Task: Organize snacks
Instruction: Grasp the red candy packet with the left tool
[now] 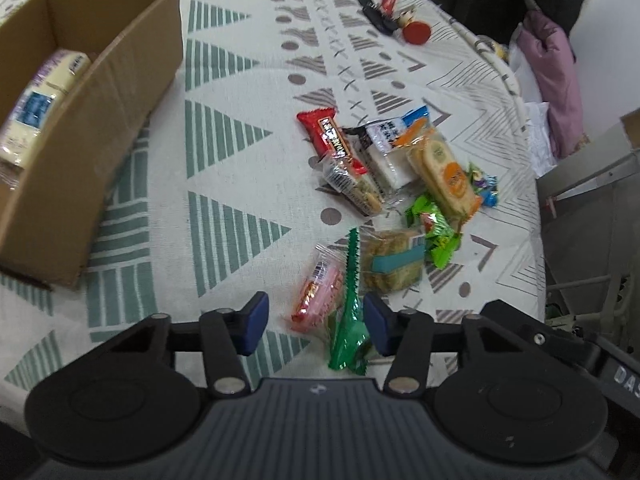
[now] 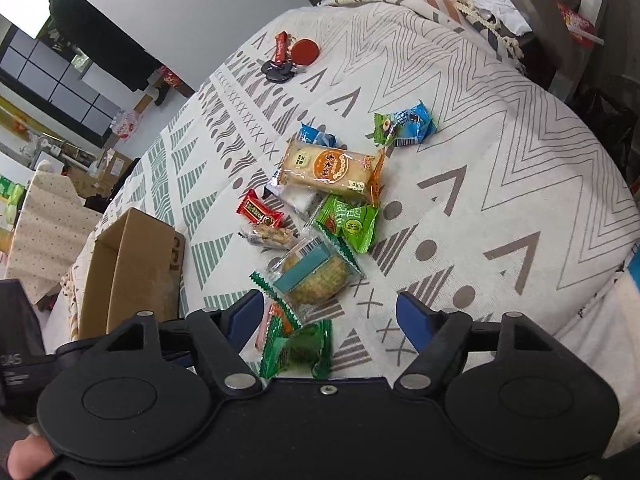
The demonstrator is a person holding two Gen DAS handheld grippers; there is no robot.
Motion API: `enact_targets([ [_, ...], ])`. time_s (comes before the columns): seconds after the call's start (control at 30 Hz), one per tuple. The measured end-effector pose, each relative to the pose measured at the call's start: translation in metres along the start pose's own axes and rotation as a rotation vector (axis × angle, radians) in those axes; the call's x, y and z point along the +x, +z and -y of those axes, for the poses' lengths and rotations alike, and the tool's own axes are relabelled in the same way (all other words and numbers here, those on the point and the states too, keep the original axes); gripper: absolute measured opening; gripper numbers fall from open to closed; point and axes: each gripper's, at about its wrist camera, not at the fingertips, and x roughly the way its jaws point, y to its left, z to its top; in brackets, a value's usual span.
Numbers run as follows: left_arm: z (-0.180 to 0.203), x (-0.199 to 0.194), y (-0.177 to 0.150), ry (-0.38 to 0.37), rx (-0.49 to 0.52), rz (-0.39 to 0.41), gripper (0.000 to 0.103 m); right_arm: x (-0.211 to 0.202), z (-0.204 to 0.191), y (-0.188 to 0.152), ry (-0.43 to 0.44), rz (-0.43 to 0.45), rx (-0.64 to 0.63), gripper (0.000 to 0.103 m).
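Several wrapped snacks lie in a loose pile on the patterned tablecloth [image 1: 240, 160]. My left gripper [image 1: 316, 322] stands open just above the cloth, with a pink snack [image 1: 318, 294] and a green wrapper [image 1: 350, 320] between its blue pads [image 1: 254, 322]. Past them lie a round cake pack with a teal label [image 1: 394, 262], a red bar [image 1: 330, 138] and an orange rice cracker pack [image 1: 444, 176]. My right gripper [image 2: 330, 314] is open too, above the green wrapper [image 2: 296, 348] and near the cake pack [image 2: 316, 274]. A cardboard box [image 1: 100, 92] at the left holds one large pale packet [image 1: 36, 100].
Keys with a red tag and a red round disc [image 1: 416, 32] lie at the far side of the table. Blue and green candies [image 2: 404, 124] sit apart from the pile. A purple garment [image 1: 556, 68] hangs past the table's right edge. The box [image 2: 128, 276] shows at the left in the right wrist view.
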Motion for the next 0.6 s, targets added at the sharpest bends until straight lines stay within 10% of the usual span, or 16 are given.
enact_targets([
  [0.37, -0.011, 0.040, 0.015, 0.039, -0.018, -0.067, 0.047, 0.027, -0.002, 0.010, 0.000, -0.017, 0.037, 0.072],
  [0.6, -0.017, 0.044, 0.023, 0.075, -0.033, -0.066, 0.020, 0.045, -0.003, 0.011, 0.009, -0.030, 0.098, 0.072],
])
